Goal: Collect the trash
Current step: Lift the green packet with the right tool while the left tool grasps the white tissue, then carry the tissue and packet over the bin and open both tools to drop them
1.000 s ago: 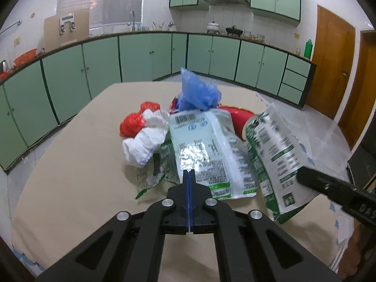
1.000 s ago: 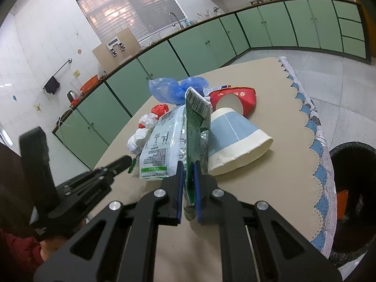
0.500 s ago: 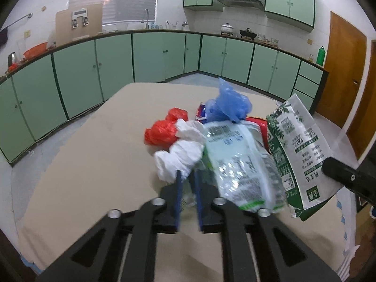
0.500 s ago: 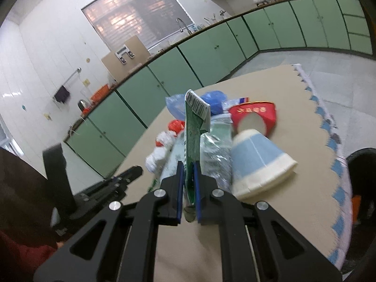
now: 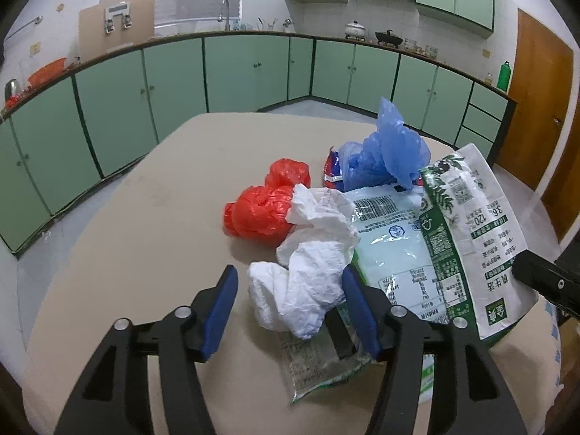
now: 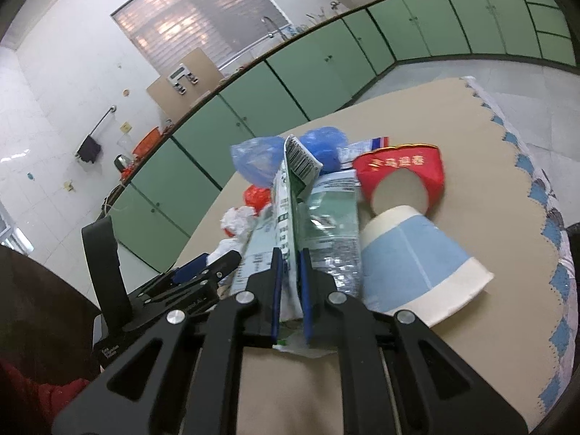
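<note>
- Left wrist view: left claw (image 5: 290,302) released, its jaws having just been opening, with the tissue (image 5: 308,272) between the blue pads, neither pad pressing it. Tissue lies on the table (image 5: 145,253) against a red bag (image 5: 264,206) and a clear wrapper (image 5: 391,246) (blue bag (image 5: 388,152) behind).
- Right wrist view: right claw (image 6: 289,290) clenched on a green packet (image 6: 290,195), held upright on edge. Blue cup (image 6: 413,264) and red cup (image 6: 402,174) lie on their sides to its right.
</note>
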A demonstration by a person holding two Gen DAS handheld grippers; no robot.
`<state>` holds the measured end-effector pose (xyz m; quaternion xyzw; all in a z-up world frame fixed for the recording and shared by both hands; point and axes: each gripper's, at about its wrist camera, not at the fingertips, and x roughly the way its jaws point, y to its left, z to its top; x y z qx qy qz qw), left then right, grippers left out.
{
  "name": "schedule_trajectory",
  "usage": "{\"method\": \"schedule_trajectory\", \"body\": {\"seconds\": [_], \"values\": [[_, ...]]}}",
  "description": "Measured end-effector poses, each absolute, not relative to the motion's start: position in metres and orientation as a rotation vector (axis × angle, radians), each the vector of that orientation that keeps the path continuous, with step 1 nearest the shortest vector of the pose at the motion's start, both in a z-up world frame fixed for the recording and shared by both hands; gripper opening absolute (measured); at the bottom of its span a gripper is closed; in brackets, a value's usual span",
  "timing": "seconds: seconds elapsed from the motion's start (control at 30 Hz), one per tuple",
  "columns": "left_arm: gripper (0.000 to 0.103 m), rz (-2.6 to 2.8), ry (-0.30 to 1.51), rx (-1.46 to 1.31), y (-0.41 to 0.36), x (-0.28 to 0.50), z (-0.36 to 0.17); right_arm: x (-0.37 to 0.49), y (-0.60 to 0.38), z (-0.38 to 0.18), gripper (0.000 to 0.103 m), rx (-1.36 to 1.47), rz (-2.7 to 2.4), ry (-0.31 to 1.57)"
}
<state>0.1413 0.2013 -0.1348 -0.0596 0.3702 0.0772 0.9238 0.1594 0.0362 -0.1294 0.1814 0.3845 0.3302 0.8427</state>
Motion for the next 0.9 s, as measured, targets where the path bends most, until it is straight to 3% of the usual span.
{"method": "schedule_trajectory", "body": {"seconds": [0.1,0.17,0.37,0.9], "values": [[0.056,0.135,0.766,-0.142,0.201,0.144,-0.139,0.159,0.034,-0.134,0.010,0.384,0.680,0.823],[0.038,0.116,0.775,-0.151,0.201,0.146,-0.141,0.158,0.032,-0.135,0.011,0.377,0.676,0.828],[0.020,0.122,0.747,-0.153,0.199,0.141,-0.135,0.157,0.034,-0.129,0.009,0.377,0.698,0.831],[0.016,0.066,0.605,-0.139,0.169,0.092,-0.063,0.130,0.041,-0.083,0.005,0.305,0.689,0.782]]}}
